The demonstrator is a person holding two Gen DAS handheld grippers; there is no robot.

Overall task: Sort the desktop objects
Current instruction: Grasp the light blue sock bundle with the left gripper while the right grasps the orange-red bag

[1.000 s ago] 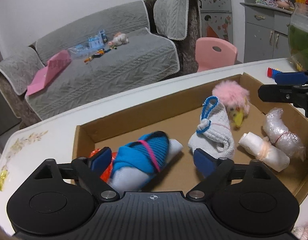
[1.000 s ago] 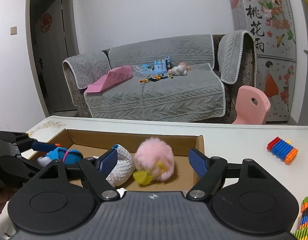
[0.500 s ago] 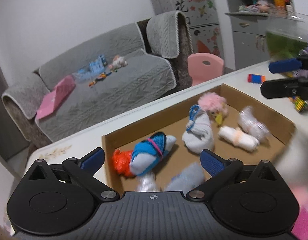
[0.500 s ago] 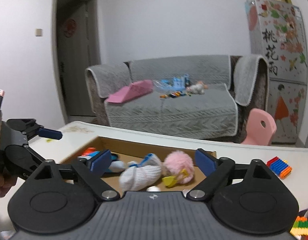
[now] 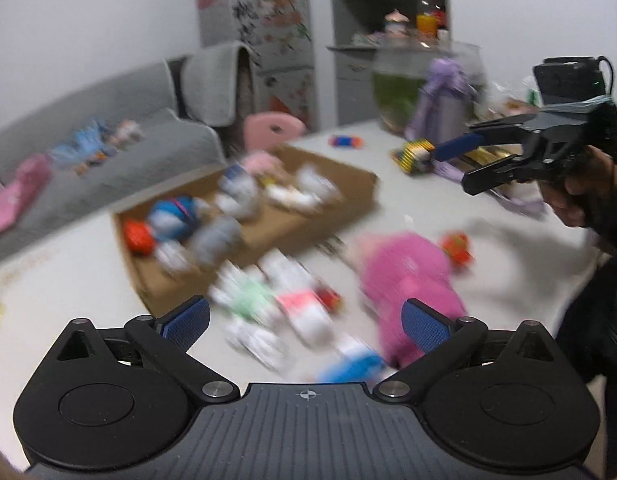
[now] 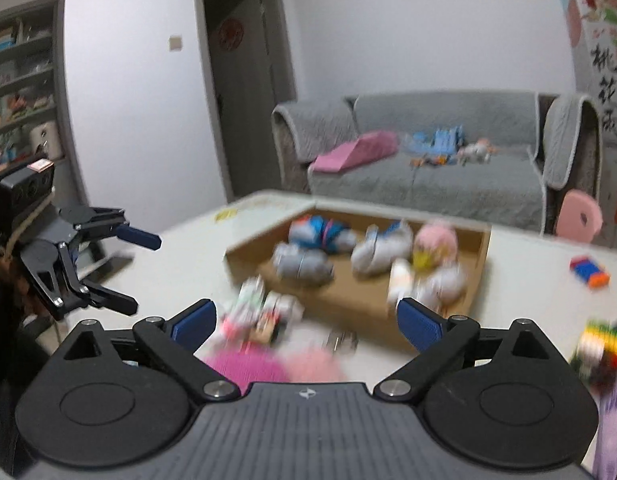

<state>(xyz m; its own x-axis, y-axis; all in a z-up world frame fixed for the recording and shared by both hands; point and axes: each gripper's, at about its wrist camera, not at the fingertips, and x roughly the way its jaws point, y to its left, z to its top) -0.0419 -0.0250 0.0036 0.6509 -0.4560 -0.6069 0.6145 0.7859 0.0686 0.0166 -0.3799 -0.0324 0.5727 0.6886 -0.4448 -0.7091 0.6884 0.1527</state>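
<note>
- Cardboard box point(image 5: 348, 204), far left of my left-wrist view: shallow and open-topped, on the white table point(image 5: 68, 280). It holds rolled sock bundles, among them a blue-and-white roll point(image 5: 176, 220) and a red item point(image 5: 138, 238) at its near end. Risk, as I judge it: the walls are low, so anything dropped carelessly could roll back out.
- Unsorted pile point(image 5: 276, 304), just outside the box's near corner: small white, green and red soft pieces, too blurred to name singly. Risk: they lie touching, so one pinch may drag up two, or nudge a neighbour off the table edge.
- My left gripper point(image 5: 304, 320): jaws spread wide, nothing between the pads, hovering above that pile. Risk: with the view this smeared, I could come down misaligned and close on table instead of cloth.
- Pink plush point(image 5: 408, 276), right of the pile: bulky and soft. Risk: it may overfill the jaws and slip, or squash and spring free.
- Small red-orange toy point(image 5: 456, 246), just beside the plush: easily knocked in passing.
- My right gripper point(image 5: 452, 164), far right above the table: jaws opening, empty. Risk: both hands aiming at one cluster could clash.
- Clutter behind it: a purple bottle point(image 5: 444, 100) and a glass bowl point(image 5: 404, 88), liable to tip if my right arm swings back.
</note>
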